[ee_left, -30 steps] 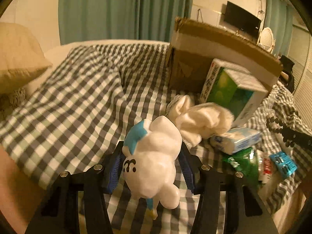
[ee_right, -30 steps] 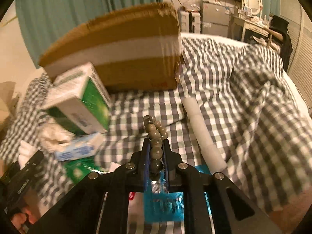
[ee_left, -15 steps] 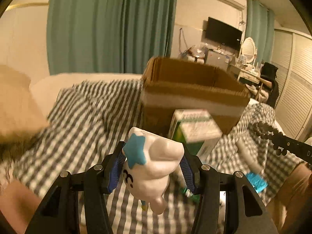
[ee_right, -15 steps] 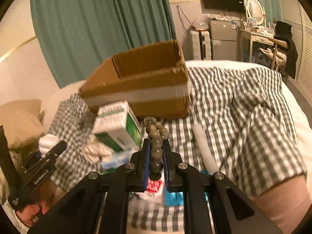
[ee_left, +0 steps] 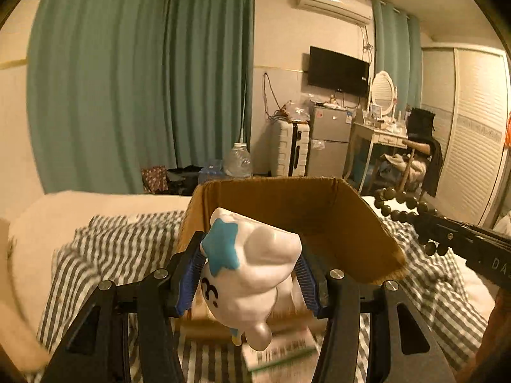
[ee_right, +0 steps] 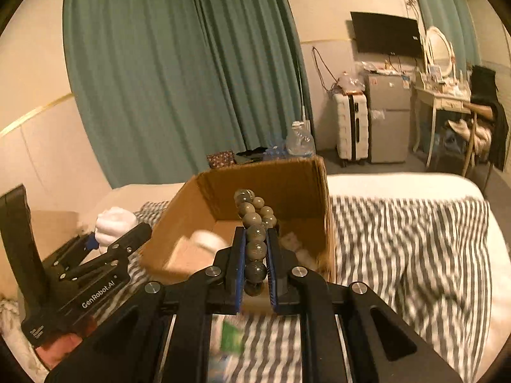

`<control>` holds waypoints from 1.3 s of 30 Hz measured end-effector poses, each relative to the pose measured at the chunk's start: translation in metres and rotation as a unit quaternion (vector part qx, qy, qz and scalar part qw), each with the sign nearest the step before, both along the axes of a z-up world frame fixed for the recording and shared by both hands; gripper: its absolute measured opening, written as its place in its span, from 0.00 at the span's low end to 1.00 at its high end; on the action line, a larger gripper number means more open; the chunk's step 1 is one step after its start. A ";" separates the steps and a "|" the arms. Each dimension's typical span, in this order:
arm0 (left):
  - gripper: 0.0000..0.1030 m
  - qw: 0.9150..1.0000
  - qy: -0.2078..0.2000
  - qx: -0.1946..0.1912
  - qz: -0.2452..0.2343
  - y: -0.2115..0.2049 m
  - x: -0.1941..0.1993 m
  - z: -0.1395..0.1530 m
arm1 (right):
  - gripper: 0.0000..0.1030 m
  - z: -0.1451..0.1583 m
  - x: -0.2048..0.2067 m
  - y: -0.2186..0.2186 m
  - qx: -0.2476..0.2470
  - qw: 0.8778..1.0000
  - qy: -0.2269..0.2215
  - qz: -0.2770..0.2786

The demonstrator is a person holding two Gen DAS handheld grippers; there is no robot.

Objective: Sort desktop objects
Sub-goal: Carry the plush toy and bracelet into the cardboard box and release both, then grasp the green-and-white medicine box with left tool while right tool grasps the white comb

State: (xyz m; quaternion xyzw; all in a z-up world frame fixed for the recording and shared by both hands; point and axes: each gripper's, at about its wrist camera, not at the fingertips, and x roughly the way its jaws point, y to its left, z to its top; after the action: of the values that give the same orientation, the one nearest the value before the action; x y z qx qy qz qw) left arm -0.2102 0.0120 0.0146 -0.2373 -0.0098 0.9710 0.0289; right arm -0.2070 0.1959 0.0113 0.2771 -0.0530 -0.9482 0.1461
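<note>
I have both grippers raised off the checked bedspread (ee_right: 399, 239) to the open cardboard box (ee_left: 287, 210), so both drops look close. My left gripper (ee_left: 247, 276) fingers clamp a glossy, rounded white figurine (ee_left: 255, 274) with a blue star just before the near rim. My right gripper (ee_right: 255, 266) fingers stand narrow, pinching a string of smooth olive beads (ee_right: 254, 220).

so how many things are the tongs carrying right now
2. The left tongs grip a glossy white figurine with a blue star in front of the open brown cardboard box. The right tongs pinch a string of dark round beads over that box.
</note>
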 end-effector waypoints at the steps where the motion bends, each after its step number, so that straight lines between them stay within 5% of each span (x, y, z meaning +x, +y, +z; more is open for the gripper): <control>1: 0.53 1.000 -0.003 -0.001 -0.002 0.002 -0.009 -0.002 | 0.11 -0.002 -0.008 -0.001 0.004 1.000 -0.003 0.004; 9: 0.56 0.998 -0.063 0.008 -0.019 0.008 -0.061 -0.041 | 0.12 -0.030 -0.066 0.007 -0.007 0.999 -0.040 0.012; 11: 0.72 0.997 -0.073 0.005 -0.008 0.007 -0.063 -0.045 | 0.28 -0.030 -0.066 0.009 -0.011 0.999 -0.040 0.011; 12: 0.89 0.997 -0.072 0.003 0.001 0.008 -0.062 -0.044 | 0.51 -0.029 -0.062 0.011 -0.011 0.999 -0.037 0.006; 13: 0.97 0.998 -0.067 0.001 0.012 0.010 -0.060 -0.042 | 0.64 -0.028 -0.058 0.012 -0.013 0.999 -0.033 0.005; 26: 1.00 0.999 -0.042 0.004 0.029 0.026 0.044 -0.006 | 0.64 0.000 0.044 0.046 0.009 1.000 -0.011 -0.021; 33: 1.00 0.995 -0.074 0.037 0.058 0.035 0.094 -0.048 | 0.64 -0.055 0.091 0.067 0.011 0.997 -0.069 -0.039; 39: 1.00 0.990 -0.112 0.025 0.077 0.046 0.100 -0.095 | 0.64 -0.107 0.091 0.074 0.025 0.989 -0.137 -0.044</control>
State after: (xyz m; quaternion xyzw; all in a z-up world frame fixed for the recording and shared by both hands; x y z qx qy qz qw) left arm -0.1099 0.0581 -0.0800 -0.3426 -0.0553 0.9369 -0.0416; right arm -0.1158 0.2701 -0.0956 0.4050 -0.0612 -0.9080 0.0884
